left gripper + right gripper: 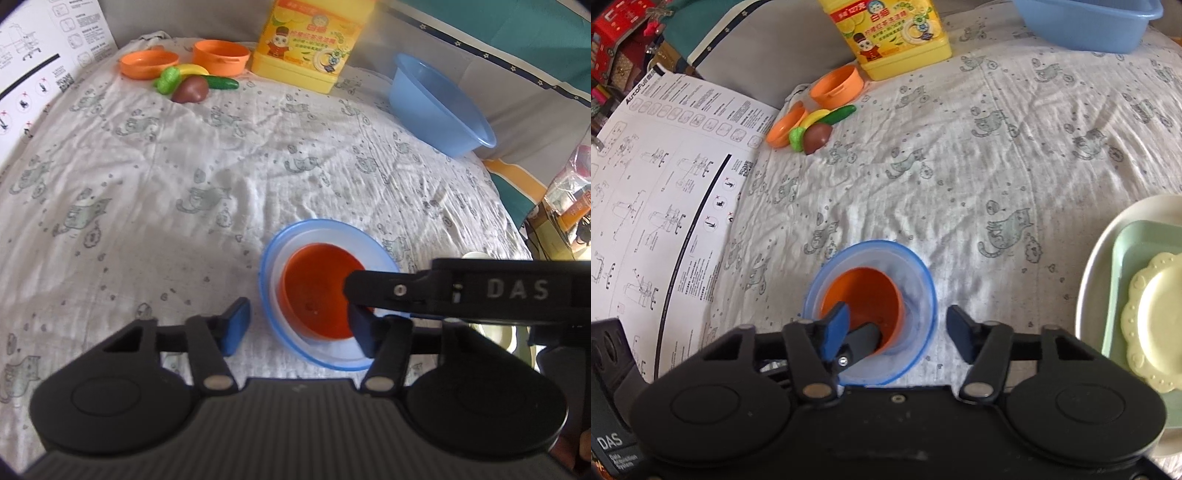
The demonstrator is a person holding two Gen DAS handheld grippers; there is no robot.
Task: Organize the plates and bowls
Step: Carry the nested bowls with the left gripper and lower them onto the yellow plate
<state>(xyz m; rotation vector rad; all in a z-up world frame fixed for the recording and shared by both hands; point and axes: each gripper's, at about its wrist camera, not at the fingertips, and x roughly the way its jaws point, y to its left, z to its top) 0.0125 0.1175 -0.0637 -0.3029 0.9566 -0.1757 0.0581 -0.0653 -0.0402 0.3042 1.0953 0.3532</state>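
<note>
An orange bowl [317, 291] sits nested inside a clear blue-rimmed bowl [275, 280] on the cat-print cloth. My left gripper [299, 325] is open just above them, its right finger over the bowl's near edge. The other gripper's finger reaches in from the right over the orange bowl. In the right wrist view the same orange bowl [866, 295] sits in the blue-rimmed bowl [916, 288]. My right gripper [899, 330] is open around them. A stack of plates [1156, 317] on a green tray [1123, 266] lies at the right.
At the back stand two small orange dishes [149, 63], toy vegetables [190, 83], a yellow detergent box [306, 40] and a blue basin [436, 103]. An instruction sheet [653, 177] lies at the left. Bags and boxes sit beyond the right edge [565, 199].
</note>
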